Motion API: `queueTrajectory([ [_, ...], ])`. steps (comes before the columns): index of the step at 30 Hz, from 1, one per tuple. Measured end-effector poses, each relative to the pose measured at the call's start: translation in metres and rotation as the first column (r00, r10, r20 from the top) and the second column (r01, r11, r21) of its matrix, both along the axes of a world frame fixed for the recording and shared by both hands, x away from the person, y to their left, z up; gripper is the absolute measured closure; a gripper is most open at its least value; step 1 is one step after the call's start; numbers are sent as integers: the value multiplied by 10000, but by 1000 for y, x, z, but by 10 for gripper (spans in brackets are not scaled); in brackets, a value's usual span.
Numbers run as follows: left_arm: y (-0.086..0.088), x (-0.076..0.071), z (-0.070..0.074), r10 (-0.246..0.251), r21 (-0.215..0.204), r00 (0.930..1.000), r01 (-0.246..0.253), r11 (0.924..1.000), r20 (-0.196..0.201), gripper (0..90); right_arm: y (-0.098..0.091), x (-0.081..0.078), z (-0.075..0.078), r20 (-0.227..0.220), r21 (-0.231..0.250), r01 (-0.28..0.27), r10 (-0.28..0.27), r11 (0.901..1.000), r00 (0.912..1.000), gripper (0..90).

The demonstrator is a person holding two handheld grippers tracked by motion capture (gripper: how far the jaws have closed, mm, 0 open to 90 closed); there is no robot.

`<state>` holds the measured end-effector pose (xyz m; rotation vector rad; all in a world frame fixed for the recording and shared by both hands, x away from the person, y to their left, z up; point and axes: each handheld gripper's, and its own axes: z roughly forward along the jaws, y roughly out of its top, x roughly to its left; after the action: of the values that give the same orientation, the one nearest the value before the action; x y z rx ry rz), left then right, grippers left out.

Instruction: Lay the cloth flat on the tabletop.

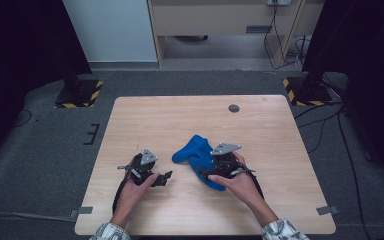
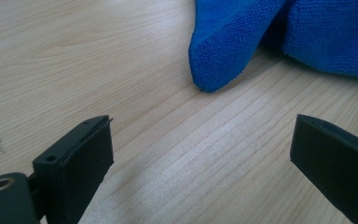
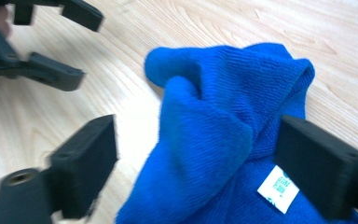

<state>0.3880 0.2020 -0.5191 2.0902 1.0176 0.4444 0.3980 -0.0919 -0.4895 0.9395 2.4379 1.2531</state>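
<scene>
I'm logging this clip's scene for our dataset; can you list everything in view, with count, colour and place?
Microfibre cloth: one, bright blue, crumpled at the table's middle; a white label shows in the right gripper view.
Wooden table: one, light wood grain, centre, with a round grey cap near its far edge.
Stand bases: two, black with yellow-black stripes, on the grey floor beyond the far corners.
Tape tabs: two, grey, at the near table corners.
Cables: several, black, floor at right.
Left gripper: one, black, left of the cloth, fingers open over bare wood.
Right gripper: one, black, fingers open, astride the cloth.
Hands: two, patterned sleeves, from the near edge.
</scene>
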Motion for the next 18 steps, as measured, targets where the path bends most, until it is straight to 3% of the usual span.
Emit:
queueTrajectory([
  [1,0,0,0,14,-51,10000,-14,10000,-4,54,0,0,0,0,0,0,0,10000,10000,228],
  [3,-1,1,0,54,-75,10000,-54,10000,-11,64,-1,-6,3,371,-60,118,-116,9999,9992,347],
  [6,-2,0,0,116,-109,9999,-116,9999,0,76,1,-11,4,570,-181,35,-24,9998,9984,506],
  [10,-1,0,3,126,-245,9999,-123,9996,104,102,8,-13,1,812,-886,274,-202,9957,9965,561],
  [12,0,0,3,166,-362,9998,-164,9992,60,108,9,-12,-3,949,-1209,470,-355,9915,9948,677],
  [13,0,1,3,185,-394,9998,-183,9991,52,112,8,-12,-6,954,-1335,528,-402,9896,9946,806],
  [18,0,2,2,172,-443,9998,-173,9989,-28,141,-1,-12,-6,946,-1042,549,-450,9930,9945,859],
])
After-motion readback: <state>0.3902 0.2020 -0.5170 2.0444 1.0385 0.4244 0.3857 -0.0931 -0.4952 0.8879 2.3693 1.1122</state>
